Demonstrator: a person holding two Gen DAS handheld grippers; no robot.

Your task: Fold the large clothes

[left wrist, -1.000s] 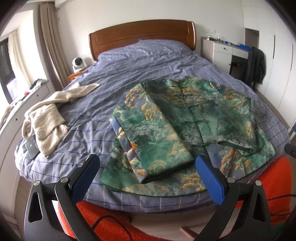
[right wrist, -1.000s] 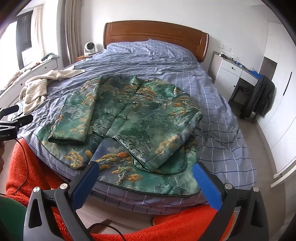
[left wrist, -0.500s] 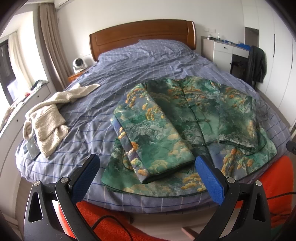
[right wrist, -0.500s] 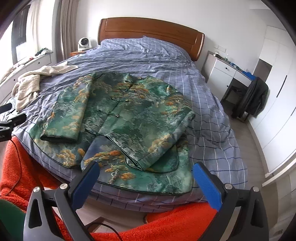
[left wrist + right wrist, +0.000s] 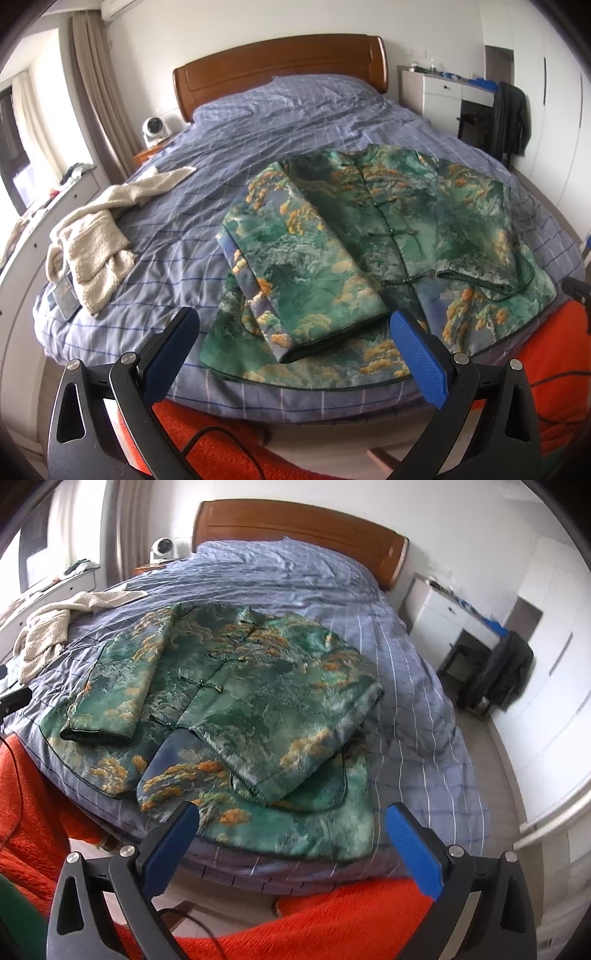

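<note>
Beside jacket (image 5: 373, 236): cream garment (image 5: 92, 251).

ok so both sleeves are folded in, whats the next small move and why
Probably bring both open claws, left claw and right claw, down to the jacket hem nearest them. Both sleeves already lie across the front, and neither claw holds anything, so folding the hem up toward the collar seems next.

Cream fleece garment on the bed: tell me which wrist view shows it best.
The left wrist view: the cream fleece garment lies whole and unobstructed on the checked blue bedsheet. The right wrist view shows it smaller, pushed toward the left edge.
</note>
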